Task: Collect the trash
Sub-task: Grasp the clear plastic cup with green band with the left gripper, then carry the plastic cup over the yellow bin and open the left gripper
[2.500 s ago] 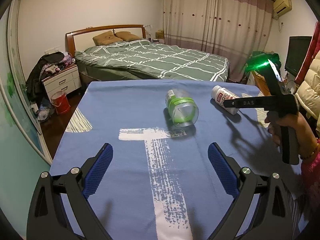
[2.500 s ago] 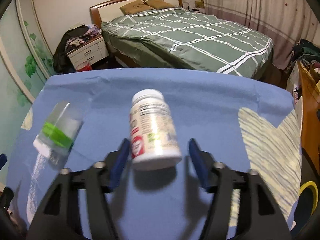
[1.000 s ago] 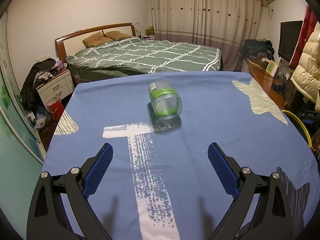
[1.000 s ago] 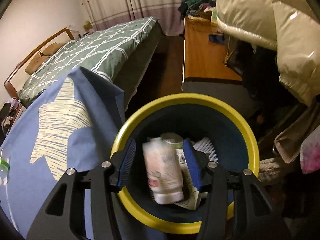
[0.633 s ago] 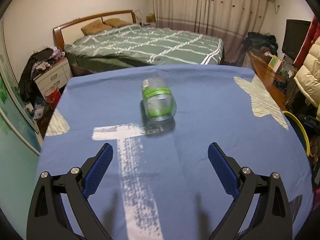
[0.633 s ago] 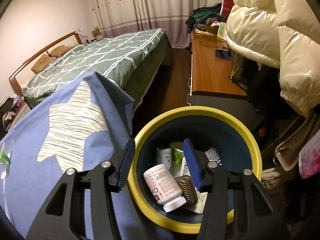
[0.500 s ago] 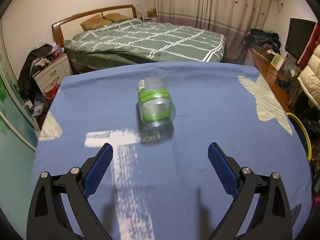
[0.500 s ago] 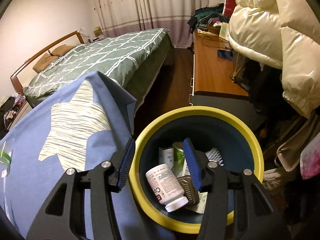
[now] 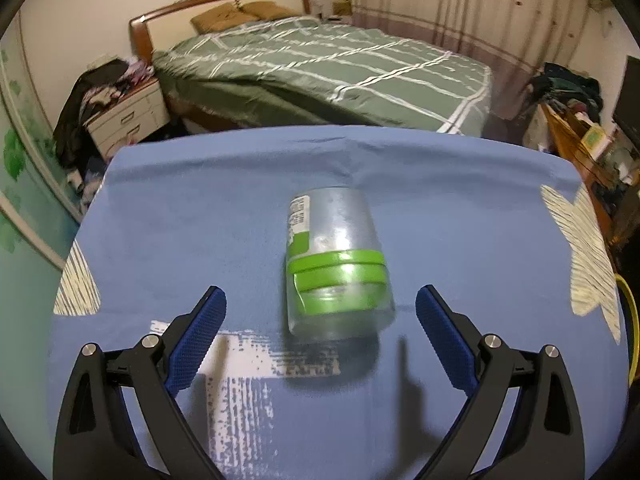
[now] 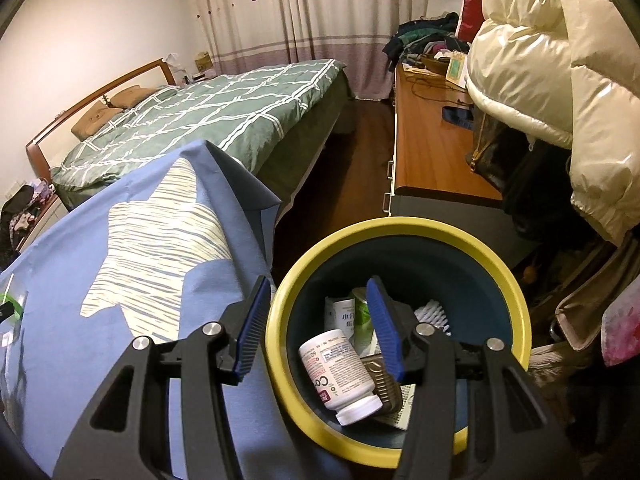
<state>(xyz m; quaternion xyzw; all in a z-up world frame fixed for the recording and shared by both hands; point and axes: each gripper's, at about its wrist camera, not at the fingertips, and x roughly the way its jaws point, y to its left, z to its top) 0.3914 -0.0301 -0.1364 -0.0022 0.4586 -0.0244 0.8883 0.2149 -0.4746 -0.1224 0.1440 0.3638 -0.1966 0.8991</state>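
Blue cloth with pale star and stripe prints is spread over the table (image 9: 208, 216), and a clear plastic jar with a green band (image 9: 336, 268) is seen lying on its side near the middle of it. The left gripper (image 9: 320, 320) is held just short of the jar, its blue-padded fingers (image 9: 196, 336) set wide apart with nothing clamped. The right gripper (image 10: 316, 324) is poised above a dark blue bin with a yellow rim (image 10: 516, 292) standing beside the table; its fingers are parted and empty. A white pill bottle with a printed label (image 10: 340, 368) is seen lying inside the bin among other rubbish.
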